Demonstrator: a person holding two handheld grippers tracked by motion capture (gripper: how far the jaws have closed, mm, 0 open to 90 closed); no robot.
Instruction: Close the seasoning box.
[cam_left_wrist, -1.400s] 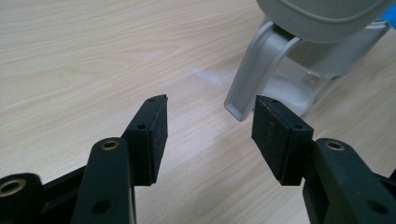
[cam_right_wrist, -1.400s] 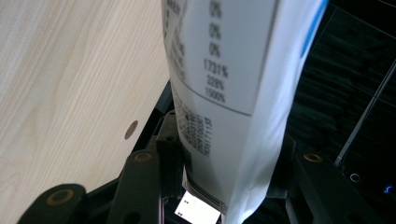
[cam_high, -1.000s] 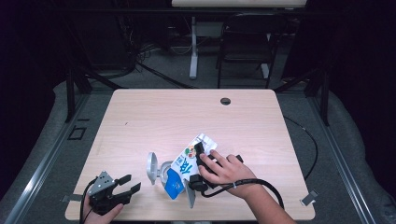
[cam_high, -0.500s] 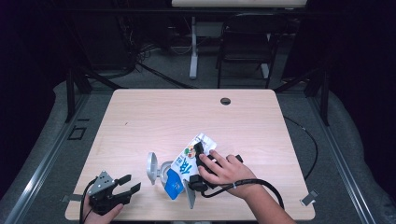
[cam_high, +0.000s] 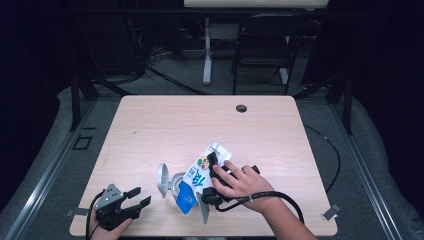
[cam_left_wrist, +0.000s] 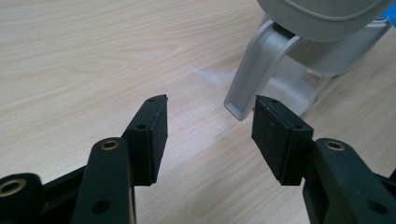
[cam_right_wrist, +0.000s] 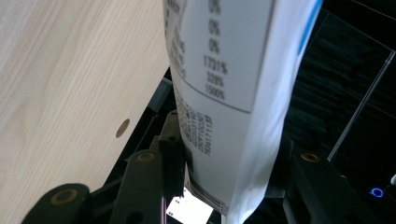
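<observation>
The carton (cam_high: 200, 175) is held tilted near the front edge of the counter (cam_high: 165, 125), right of centre, its spout end lowered toward the mouth of the clear jug (cam_high: 172, 184). This attitude suggests pouring: the carton's top corner (cam_high: 218, 149) is raised so the contents run toward the jug.

The right gripper (cam_right_wrist: 224, 186) pinches the carton across its body; in the right gripper view the printed panel (cam_right_wrist: 215, 70) sits between the two fingers (cam_right_wrist: 173, 154), which bear on opposite faces. A grip on the body rather than at an end leaves the spout clear.

The jug lies just left of the carton, its grey lid (cam_high: 162, 179) swung open. In the left gripper view its handle (cam_left_wrist: 254, 74) stands just beyond the fingertips.

The left gripper (cam_high: 131, 199) rests at the front left corner of the counter, fingers (cam_left_wrist: 152, 126) spread and holding nothing. It points toward the jug handle, presumably ready to steady the jug if it shifts.
</observation>
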